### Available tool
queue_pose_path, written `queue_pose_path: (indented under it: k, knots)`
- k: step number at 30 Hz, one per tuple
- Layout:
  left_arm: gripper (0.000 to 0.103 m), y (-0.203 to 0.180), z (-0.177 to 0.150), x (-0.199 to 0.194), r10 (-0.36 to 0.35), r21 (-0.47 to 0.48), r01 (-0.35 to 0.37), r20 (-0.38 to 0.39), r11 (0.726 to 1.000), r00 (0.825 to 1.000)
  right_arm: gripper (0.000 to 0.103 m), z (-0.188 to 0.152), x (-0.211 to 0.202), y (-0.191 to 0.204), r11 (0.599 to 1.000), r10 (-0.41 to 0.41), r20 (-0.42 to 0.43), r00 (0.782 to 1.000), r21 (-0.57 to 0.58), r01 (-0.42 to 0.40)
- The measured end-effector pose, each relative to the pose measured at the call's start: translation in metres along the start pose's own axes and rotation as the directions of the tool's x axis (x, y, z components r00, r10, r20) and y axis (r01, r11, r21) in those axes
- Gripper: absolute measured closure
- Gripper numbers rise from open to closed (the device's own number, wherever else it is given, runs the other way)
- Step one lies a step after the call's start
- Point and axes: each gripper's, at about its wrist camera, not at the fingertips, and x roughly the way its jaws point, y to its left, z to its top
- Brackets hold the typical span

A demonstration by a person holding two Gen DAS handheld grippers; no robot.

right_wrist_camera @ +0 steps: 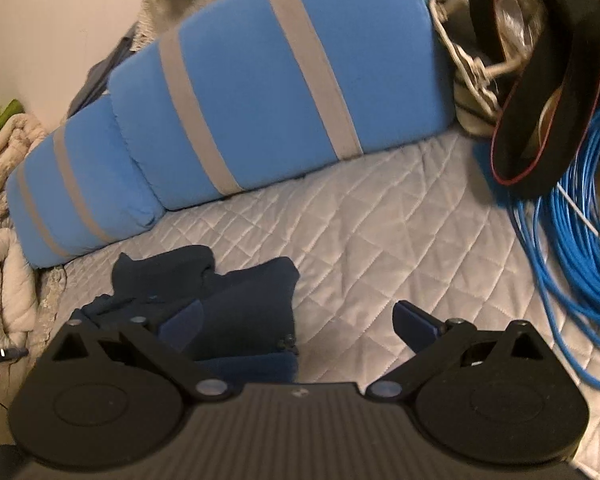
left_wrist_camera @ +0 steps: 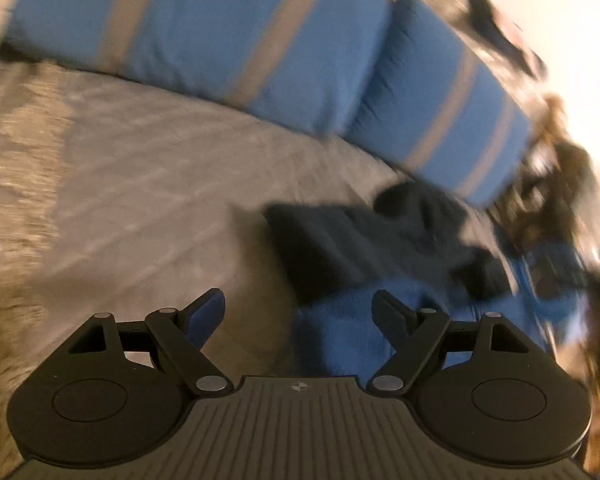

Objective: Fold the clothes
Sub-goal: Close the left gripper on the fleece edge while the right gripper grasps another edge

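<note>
A dark navy garment (right_wrist_camera: 236,300) lies bunched on the grey quilted bed cover (right_wrist_camera: 380,232), just ahead of my right gripper (right_wrist_camera: 300,326). That gripper is open and holds nothing; its left finger hangs over the garment's near edge. In the blurred left wrist view the same navy garment (left_wrist_camera: 360,248) lies ahead and to the right, with a brighter blue cloth (left_wrist_camera: 340,332) beneath its near side. My left gripper (left_wrist_camera: 298,314) is open and empty, its right finger over the blue cloth.
Two blue pillows with grey stripes (right_wrist_camera: 268,92) line the back of the bed. A coil of blue cable (right_wrist_camera: 572,264) and a black bag (right_wrist_camera: 548,88) sit at the right. A beige blanket (right_wrist_camera: 4,240) is heaped at the left.
</note>
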Motion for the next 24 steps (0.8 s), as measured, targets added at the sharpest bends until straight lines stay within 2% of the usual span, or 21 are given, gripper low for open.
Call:
queue_pose_path:
  k: [3,6,11,13,15,18,20,23,24]
  knots:
    - [0.022,0.012,-0.017,0.011,-0.106,0.031,0.107,-0.017,0.994,0.994,0.001,-0.001,0.008,-0.005,1.0,0.014,-0.012,1.0,0.004,-0.014]
    - [0.023,0.027,-0.028,0.017,-0.186,0.008,0.186,0.006,0.983,0.983,0.001,-0.003,0.015,-0.009,1.0,0.029,-0.021,0.999,0.004,-0.029]
    - [0.026,0.031,-0.036,0.031,-0.27,0.031,0.27,0.011,0.963,0.963,0.001,-0.007,0.027,-0.015,0.999,0.054,-0.037,0.998,0.008,-0.054]
    - [0.033,0.031,-0.034,0.04,-0.285,0.033,0.285,0.0,0.958,0.959,0.001,-0.008,0.031,-0.017,0.997,0.082,-0.043,0.996,0.004,-0.082]
    - [0.057,0.031,-0.032,0.047,-0.292,0.025,0.292,-0.009,0.956,0.957,0.001,-0.01,0.034,-0.018,0.994,0.108,-0.047,0.993,0.0,-0.108]
    - [0.075,0.028,-0.03,0.048,-0.301,0.016,0.301,0.015,0.953,0.953,0.001,-0.012,0.039,-0.019,0.987,0.161,-0.064,0.985,-0.014,-0.163]
    - [0.081,0.027,-0.029,0.044,-0.288,-0.001,0.288,0.055,0.958,0.956,0.001,-0.017,0.04,-0.02,0.979,0.196,-0.065,0.978,-0.046,-0.199]
    - [0.083,0.024,-0.029,0.029,-0.262,-0.051,0.274,0.164,0.96,0.951,0.005,-0.023,0.042,-0.022,0.963,0.247,-0.069,0.966,-0.093,-0.253]
    - [0.083,0.022,-0.026,0.027,-0.243,-0.052,0.254,0.161,0.966,0.957,0.008,-0.026,0.044,-0.023,0.957,0.267,-0.075,0.961,-0.1,-0.274]
